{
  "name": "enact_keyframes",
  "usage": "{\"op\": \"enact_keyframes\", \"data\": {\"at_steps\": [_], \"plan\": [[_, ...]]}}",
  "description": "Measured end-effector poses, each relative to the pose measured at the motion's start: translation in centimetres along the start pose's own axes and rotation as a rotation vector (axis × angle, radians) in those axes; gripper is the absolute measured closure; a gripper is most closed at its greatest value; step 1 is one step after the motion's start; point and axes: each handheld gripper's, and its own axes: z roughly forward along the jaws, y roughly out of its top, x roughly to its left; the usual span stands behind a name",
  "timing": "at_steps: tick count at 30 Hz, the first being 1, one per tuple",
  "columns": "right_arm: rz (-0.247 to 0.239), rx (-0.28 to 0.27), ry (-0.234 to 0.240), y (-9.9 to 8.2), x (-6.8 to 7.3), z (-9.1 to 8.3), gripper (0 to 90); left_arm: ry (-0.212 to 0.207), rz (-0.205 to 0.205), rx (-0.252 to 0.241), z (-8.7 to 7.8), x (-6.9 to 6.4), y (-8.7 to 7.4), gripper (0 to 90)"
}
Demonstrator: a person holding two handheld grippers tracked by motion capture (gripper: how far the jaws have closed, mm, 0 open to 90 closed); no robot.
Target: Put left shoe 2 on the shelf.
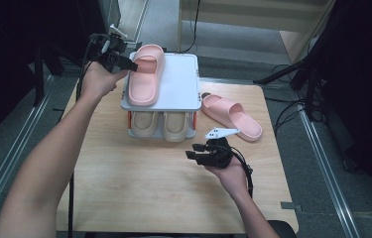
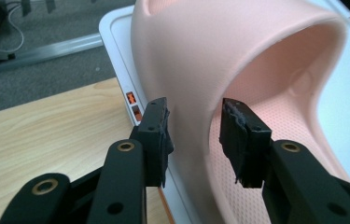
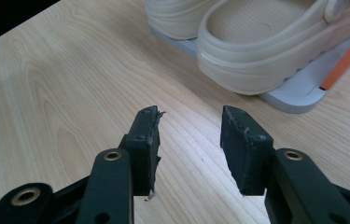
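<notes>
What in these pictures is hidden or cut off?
- High view: the beige shoes sit under the white rack's top shelf, which hides their backs.
- Left gripper view: the picture's top edge cuts off the far end of the pink slipper on the rack.
- Right gripper view: the picture's top edge cuts off the beige shoes.

One slipper (image 1: 145,75) lies on the rack's top shelf (image 1: 179,84), toward its left side — a pair of clogs (image 1: 162,125) sits side by side on the shelf below. Right of the rack, on the table (image 1: 139,183), lies the second slipper (image 1: 231,116). The left gripper (image 1: 124,63) is at the top slipper's left edge; the right gripper (image 1: 196,151) hovers in front of the rack.
</notes>
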Motion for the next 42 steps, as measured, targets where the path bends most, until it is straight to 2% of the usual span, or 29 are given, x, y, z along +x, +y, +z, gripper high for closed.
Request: {"op": "enact_keyframes", "data": {"at_steps": [6, 10, 14, 21, 24, 26, 32, 35, 37, 42], "plan": [[0.002, -0.011, -0.018, 0.2, -0.6, -0.5, 60.9, -0.035, 0.003, -0.015, -2.0, 0.5, -0.8, 56.9], [0.026, -0.023, -0.032, 0.3, -1.3, -1.1, 64.1, -0.083, 0.009, -0.008, -3.2, 1.2, -2.0, 53.4], [0.025, -0.024, -0.053, 0.5, -2.1, -1.5, 67.5, -0.126, 0.007, -0.022, -4.4, 2.0, -3.3, 50.1], [0.057, -0.033, -0.095, 0.9, -4.8, -2.1, 84.8, -0.116, 0.031, -0.017, -5.7, 2.6, -6.2, 47.8], [0.061, -0.033, -0.118, 1.1, -5.8, -2.2, 90.0, -0.123, 0.027, -0.023, -5.9, 2.8, -7.4, 47.3], [0.074, -0.039, -0.134, 1.2, -6.8, -2.4, 90.0, -0.126, 0.034, -0.014, -6.0, 2.8, -8.0, 46.0], [0.117, -0.035, -0.162, 1.2, -9.1, -2.6, 90.0, -0.157, 0.033, -0.028, -6.0, 2.6, -9.8, 45.2], [0.131, -0.044, -0.163, 1.0, -10.0, -2.7, 90.0, -0.170, 0.035, -0.031, -5.6, 2.4, -10.8, 45.0], [0.136, -0.034, -0.184, 0.9, -10.5, -2.7, 90.0, -0.185, 0.026, -0.037, -5.4, 2.4, -11.4, 45.0], [0.142, -0.028, -0.218, 0.8, -11.8, -2.7, 90.0, -0.194, 0.022, -0.036, -4.5, 2.4, -12.9, 44.9]]}}
